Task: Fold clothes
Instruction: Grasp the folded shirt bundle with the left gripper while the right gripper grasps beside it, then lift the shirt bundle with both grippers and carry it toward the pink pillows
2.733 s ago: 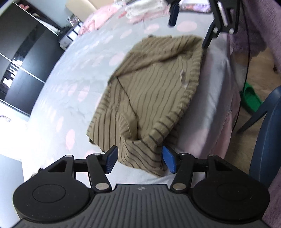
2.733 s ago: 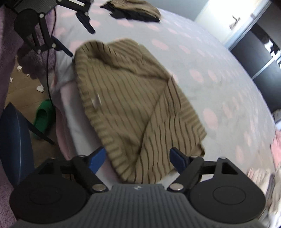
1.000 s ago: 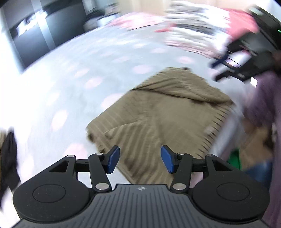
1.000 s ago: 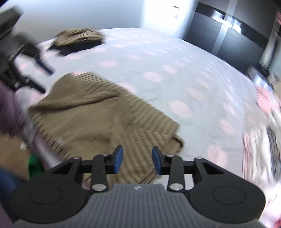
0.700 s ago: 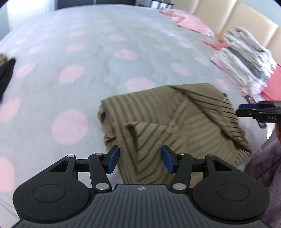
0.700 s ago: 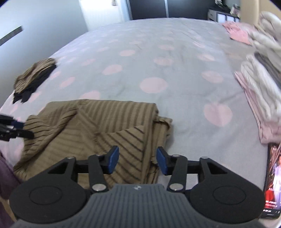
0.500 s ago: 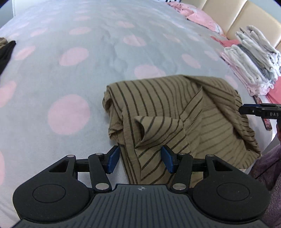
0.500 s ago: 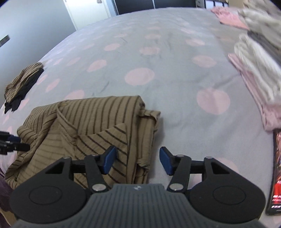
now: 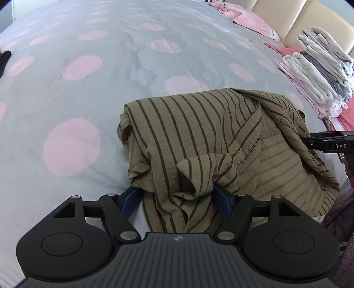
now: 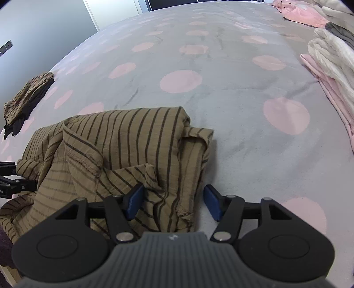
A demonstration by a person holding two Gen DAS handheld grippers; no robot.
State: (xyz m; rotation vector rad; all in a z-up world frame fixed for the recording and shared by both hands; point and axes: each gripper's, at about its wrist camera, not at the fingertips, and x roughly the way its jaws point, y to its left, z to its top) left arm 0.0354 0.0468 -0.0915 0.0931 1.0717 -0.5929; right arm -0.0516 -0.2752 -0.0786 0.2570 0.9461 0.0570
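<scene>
Covering the whole surface, a grey bedspread [image 10: 221, 124] with pink dots fills both views.

Left wrist view, left to right: a dark cloth edge [image 9: 4, 59] at the far left margin; open bedspread [image 9: 110, 88], lightly creased; the shirt [image 9: 199, 137], olive with dark stripes, loosely folded and bunched near the bed's near edge. The left gripper [image 9: 177, 200] sits at the shirt's near left end, jaws open, blue pads either side of a raised fold of cloth, not pressed together on it. Further right: the tip of the right gripper [image 9: 327, 143] at the shirt's far end; a stack [image 9: 320, 66] of folded white, grey and pink clothes; pink items [image 9: 250, 21] beyond; a beige padded headboard [image 9: 309, 20] at the upper right.

Right wrist view, left to right: a grey wall [image 10: 39, 24] with a bright doorway [image 10: 115, 8] behind; a small striped pile [image 10: 26, 97] with dark cloth under it, well apart from the shirt [image 10: 124, 144]; part of the left gripper [image 10: 11, 179] at the left margin. The right gripper [image 10: 173, 202] straddles the shirt's near right end, jaws open, left pad touching cloth, right pad over bare bedspread. The stack [image 10: 331, 57] lies at the right edge.
</scene>
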